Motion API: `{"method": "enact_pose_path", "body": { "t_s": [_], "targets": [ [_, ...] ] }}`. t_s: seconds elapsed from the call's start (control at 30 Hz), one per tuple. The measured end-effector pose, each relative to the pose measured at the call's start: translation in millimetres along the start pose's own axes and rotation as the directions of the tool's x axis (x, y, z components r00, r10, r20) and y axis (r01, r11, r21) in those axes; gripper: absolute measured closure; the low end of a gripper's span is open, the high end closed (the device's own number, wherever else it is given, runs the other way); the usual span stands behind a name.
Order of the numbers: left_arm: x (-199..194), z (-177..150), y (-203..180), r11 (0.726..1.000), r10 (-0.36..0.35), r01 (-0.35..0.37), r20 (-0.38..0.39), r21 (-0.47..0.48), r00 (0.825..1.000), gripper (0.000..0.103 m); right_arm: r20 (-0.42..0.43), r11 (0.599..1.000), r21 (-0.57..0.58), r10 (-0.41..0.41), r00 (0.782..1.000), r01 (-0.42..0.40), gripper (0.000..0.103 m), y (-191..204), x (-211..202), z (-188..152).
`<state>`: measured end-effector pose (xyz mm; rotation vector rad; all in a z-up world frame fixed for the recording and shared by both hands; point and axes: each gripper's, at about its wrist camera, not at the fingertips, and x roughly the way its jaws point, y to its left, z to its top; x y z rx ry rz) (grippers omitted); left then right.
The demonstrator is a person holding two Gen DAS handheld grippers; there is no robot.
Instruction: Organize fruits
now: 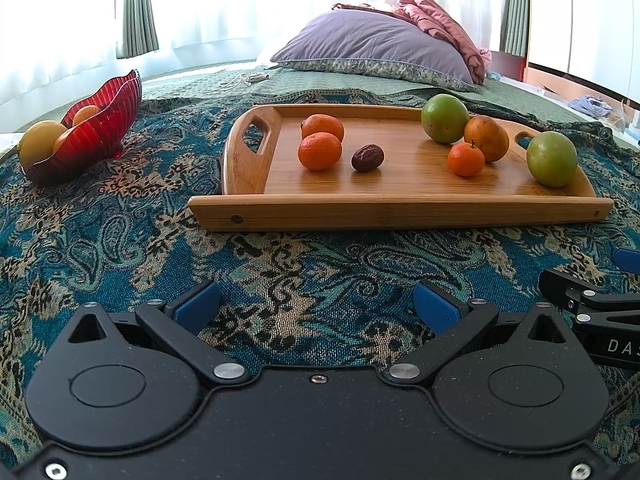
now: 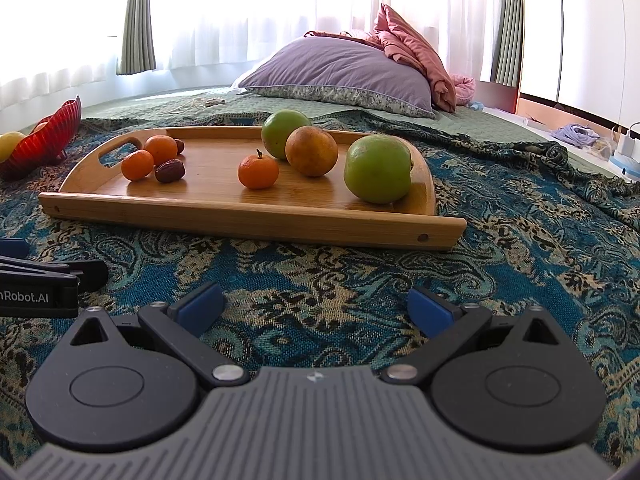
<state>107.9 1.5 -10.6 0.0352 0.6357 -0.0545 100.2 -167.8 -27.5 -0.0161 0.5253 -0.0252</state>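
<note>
Both the left gripper (image 1: 316, 304) and right gripper (image 2: 316, 306) hover with jaws spread, empty, at lower frame. Loose fruit sits on the bamboo tray (image 1: 400, 210) at centre; the red ribbed glass bowl (image 1: 100, 128) waits upper left. Recommend approaching the nearest mandarin (image 1: 320, 151) squarely, centred between the jaws.

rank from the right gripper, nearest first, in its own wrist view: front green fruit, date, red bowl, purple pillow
1. Front green fruit, on the tray's right end, nearest the right gripper.
2. Date, on the tray's left part.
3. Red bowl, far left, off the tray.
4. Purple pillow, at the back.
</note>
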Motion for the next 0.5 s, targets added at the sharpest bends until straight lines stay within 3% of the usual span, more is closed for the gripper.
{"method": "enact_pose_path", "body": {
  "t_s": [0.5],
  "targets": [
    [-0.3, 0.7, 0.3, 1.000, 0.001, -0.001, 0.002, 0.000, 1.000, 0.000, 0.000, 1.000, 0.000, 0.000, 1.000, 0.000, 0.000, -0.1, 0.2, 0.1]
  ]
}}
